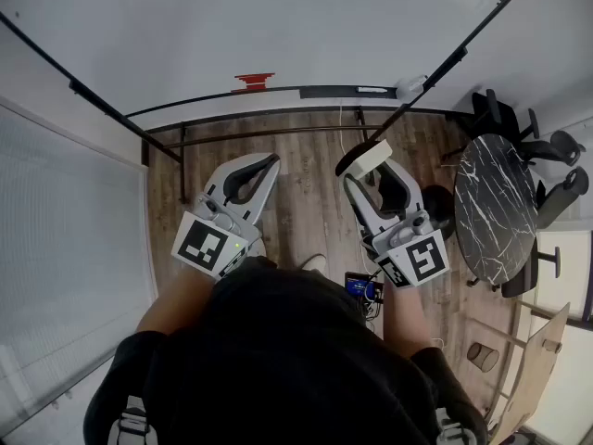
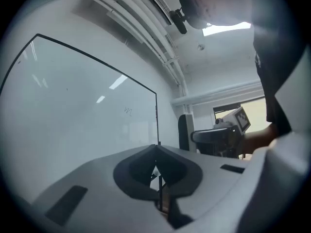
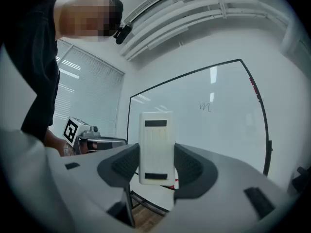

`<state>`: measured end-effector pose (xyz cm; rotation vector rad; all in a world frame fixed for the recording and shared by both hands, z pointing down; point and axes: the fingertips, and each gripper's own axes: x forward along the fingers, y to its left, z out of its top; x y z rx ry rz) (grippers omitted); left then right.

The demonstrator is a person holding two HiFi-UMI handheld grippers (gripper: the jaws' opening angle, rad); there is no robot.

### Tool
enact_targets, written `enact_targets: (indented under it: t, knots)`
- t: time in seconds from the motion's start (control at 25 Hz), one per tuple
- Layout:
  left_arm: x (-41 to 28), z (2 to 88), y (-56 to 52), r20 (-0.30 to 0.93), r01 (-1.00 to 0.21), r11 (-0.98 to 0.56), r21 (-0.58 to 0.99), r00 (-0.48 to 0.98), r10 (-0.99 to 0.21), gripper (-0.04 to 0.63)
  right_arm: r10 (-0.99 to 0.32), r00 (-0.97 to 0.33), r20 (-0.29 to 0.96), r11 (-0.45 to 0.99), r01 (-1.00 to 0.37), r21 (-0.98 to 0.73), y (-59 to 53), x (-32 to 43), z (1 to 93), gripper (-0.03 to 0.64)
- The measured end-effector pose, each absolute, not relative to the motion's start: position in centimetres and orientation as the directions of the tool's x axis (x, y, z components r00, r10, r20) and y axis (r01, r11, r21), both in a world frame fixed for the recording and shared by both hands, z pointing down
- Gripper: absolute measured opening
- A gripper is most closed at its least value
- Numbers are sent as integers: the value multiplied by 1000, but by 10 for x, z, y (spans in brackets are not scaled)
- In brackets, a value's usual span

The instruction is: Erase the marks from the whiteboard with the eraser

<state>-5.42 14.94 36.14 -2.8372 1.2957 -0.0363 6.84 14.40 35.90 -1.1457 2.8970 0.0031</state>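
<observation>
The whiteboard [image 1: 278, 26] stands in front of me on a black-framed stand. It carries one small scribbled mark [image 3: 205, 107], which also shows as the mark [image 2: 128, 111] in the left gripper view. My right gripper [image 1: 366, 167] is shut on a white eraser [image 1: 372, 155], held short of the board. In its own view the eraser [image 3: 156, 147] stands upright between the jaws of the right gripper [image 3: 156, 166]. My left gripper [image 1: 270, 163] is level with it on the left. The jaws of this left gripper [image 2: 156, 152] are shut with nothing between them.
On the board's tray rest a red object [image 1: 253, 81] and a dark strip [image 1: 334, 92]. The stand's bars [image 1: 269, 135] cross the wooden floor [image 1: 310, 202] below the board. A dark marble table [image 1: 496, 211] and black chairs [image 1: 556, 170] stand at the right. Window blinds [image 1: 65, 230] lie to the left.
</observation>
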Motion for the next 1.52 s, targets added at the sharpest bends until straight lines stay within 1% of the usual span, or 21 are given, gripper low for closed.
enact_targets:
  t: [0.32, 0.56, 0.76, 1.04, 1.32, 1.52]
  knots:
    - [-33, 361, 160, 20, -764, -645, -15, 644, -764, 5, -650, -760, 10, 760, -650, 10, 156, 81, 362, 221]
    - [-11, 353, 166, 9, -774, -632, -24, 632, -775, 5, -658, -753, 20, 753, -656, 52, 157, 100, 361, 221]
    - [9, 355, 165, 18, -796, -604, -34, 604, -797, 5, -620, -784, 13, 784, -619, 49, 159, 115, 362, 221]
    - [34, 352, 165, 13, -822, -567, -50, 567, -823, 5, -606, -796, -4, 794, -604, 68, 157, 142, 365, 221]
    - [28, 358, 147, 27, -836, -546, -49, 546, -838, 6, -594, -804, 10, 804, -594, 18, 137, 140, 377, 221]
    - [7, 364, 111, 25, -834, -551, -29, 550, -835, 6, -598, -801, 37, 802, -597, 32, 107, 122, 383, 222]
